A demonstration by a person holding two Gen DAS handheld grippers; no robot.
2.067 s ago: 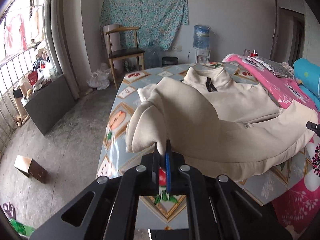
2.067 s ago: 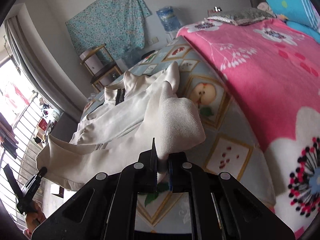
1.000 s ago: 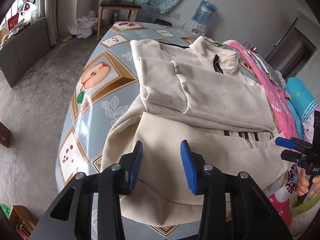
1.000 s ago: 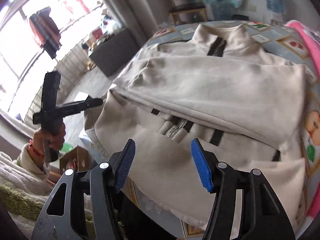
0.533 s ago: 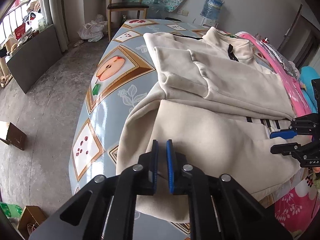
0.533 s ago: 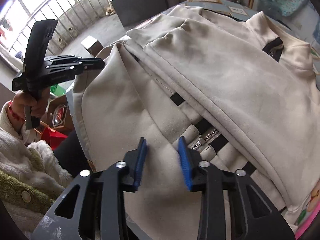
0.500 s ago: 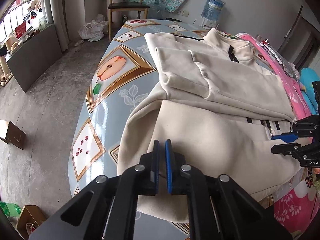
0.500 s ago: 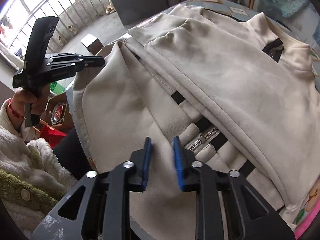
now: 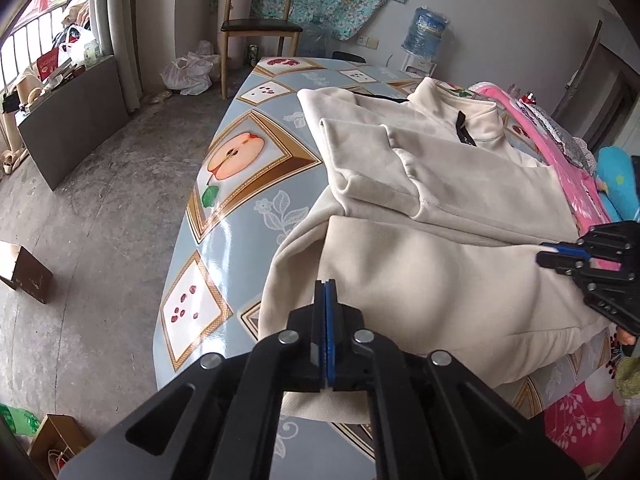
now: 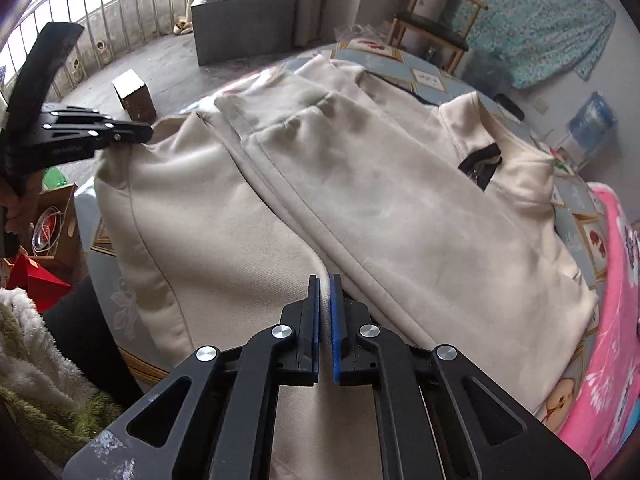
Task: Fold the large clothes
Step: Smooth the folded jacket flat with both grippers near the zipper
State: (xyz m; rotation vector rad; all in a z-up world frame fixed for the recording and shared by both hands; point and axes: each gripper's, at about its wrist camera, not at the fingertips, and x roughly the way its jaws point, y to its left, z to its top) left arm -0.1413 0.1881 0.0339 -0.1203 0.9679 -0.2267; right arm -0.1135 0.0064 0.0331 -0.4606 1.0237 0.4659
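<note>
A large cream zip-up jacket (image 9: 448, 184) lies on the fruit-patterned table (image 9: 240, 168), sleeves folded across its chest, collar at the far end. My left gripper (image 9: 325, 284) is shut on the jacket's lower hem at its left corner. My right gripper (image 10: 325, 280) is shut on the hem at the jacket's (image 10: 360, 192) right corner, blue pads nearly together with fabric between them. Each gripper shows in the other's view: the right one (image 9: 560, 254) at the far right, the left one (image 10: 136, 132) at the far left.
A pink flowered blanket (image 9: 576, 184) covers the bed to the right (image 10: 616, 280). A wooden chair (image 9: 256, 28) and a water bottle (image 9: 424, 28) stand at the far wall. Cardboard boxes (image 9: 24, 268) lie on the concrete floor on the left.
Both grippers let go of the sleeves, dropped to the hem open, then closed on it. The sleeves now lie folded on the chest.
</note>
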